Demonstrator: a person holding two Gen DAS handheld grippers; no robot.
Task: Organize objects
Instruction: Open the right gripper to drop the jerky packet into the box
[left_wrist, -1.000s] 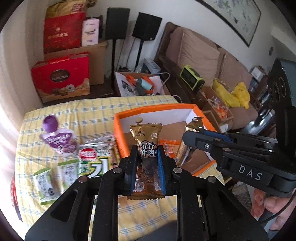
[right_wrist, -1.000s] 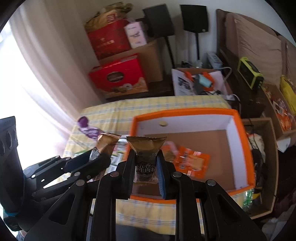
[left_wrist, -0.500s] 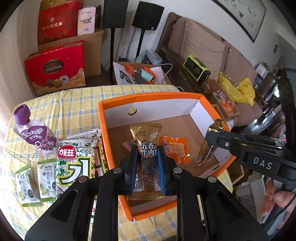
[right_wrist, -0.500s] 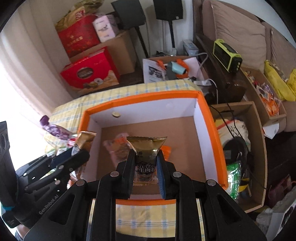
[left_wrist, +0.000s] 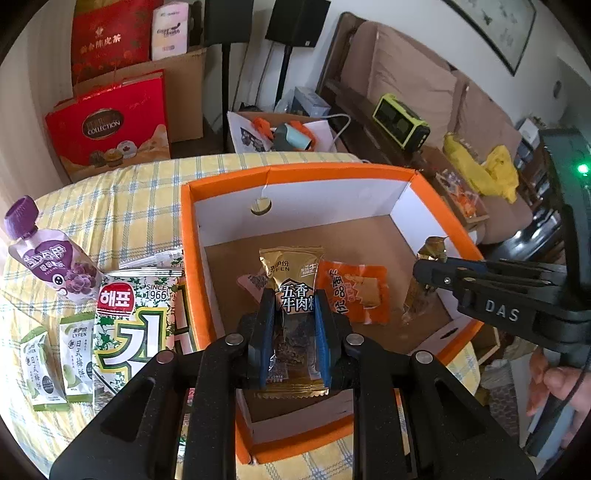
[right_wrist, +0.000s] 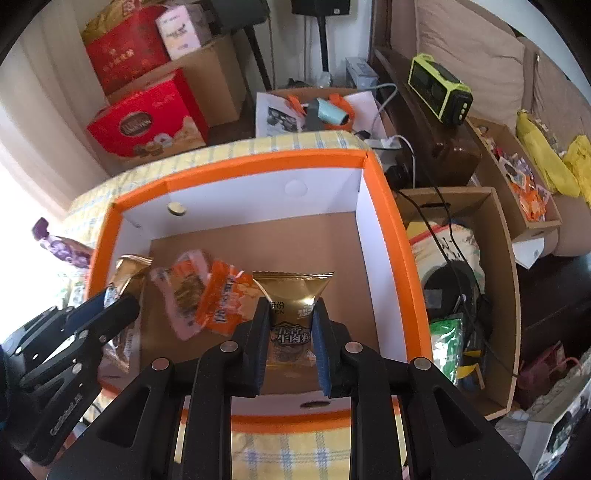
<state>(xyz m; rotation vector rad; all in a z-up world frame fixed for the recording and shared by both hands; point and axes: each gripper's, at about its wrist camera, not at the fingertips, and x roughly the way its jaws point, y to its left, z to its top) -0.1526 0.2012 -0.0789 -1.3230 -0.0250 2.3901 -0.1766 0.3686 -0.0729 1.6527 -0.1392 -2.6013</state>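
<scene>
Over orange box (left_wrist: 436, 192): two gold snack packets, each pinched mid-body — one (left_wrist: 293, 306) in left gripper (left_wrist: 291, 332), one (right_wrist: 291, 325) in right gripper (right_wrist: 290, 347). Likely poised for drop beside orange packet (left_wrist: 356, 291) on box floor; more snacks wait on checked tablecloth (left_wrist: 122, 206).

Orange box (left_wrist: 436, 192), yellow checked tablecloth (left_wrist: 122, 192), gold packet (left_wrist: 291, 269).

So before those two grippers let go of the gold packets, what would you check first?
1. Left gripper clamped on its gold beef packet: ok.
2. Right gripper clamped on the second gold packet: ok.
3. Both packets over the orange box, inside its walls: ok.
4. Bare box floor below the right packet: ok.
5. Left packet clear of the orange snack packet beneath: cannot tell.
6. Grippers apart from each other: ok.
</scene>
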